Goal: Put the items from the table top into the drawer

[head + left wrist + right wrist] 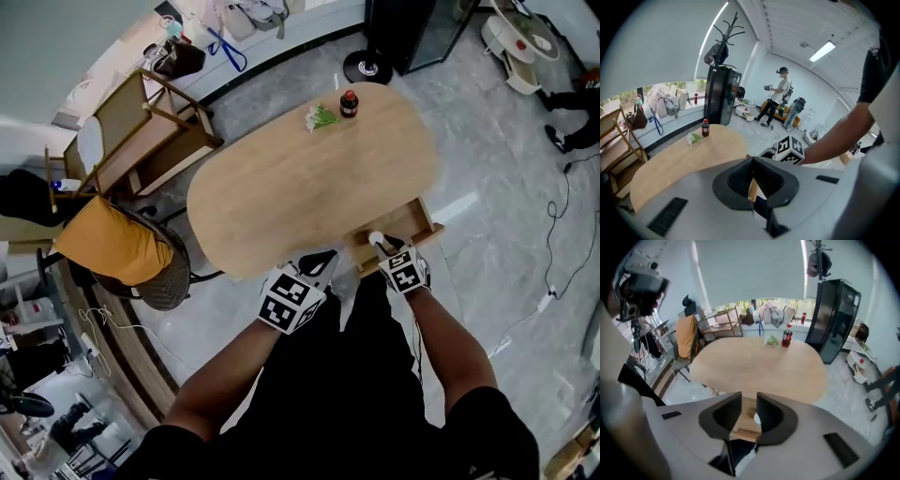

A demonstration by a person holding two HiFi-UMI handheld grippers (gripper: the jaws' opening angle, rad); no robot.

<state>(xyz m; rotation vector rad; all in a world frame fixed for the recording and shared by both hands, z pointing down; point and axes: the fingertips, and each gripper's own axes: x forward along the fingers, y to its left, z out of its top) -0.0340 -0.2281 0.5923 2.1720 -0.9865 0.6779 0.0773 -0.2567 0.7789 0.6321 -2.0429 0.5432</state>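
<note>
So, partly done: white item [376,238] sits in pulled-out drawer [427,231]; bottle [349,102] & green item [321,117] left at table's [281,187] far end. L gripper [322,261] jaws together, empty; R gripper [383,246] jaws partway apart, empty, above drawer.

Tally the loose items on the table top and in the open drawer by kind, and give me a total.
bottle, on the table: 1
green-and-white item, beside the bottle: 1
white round item, in the drawer: 1
Total: 3
</note>
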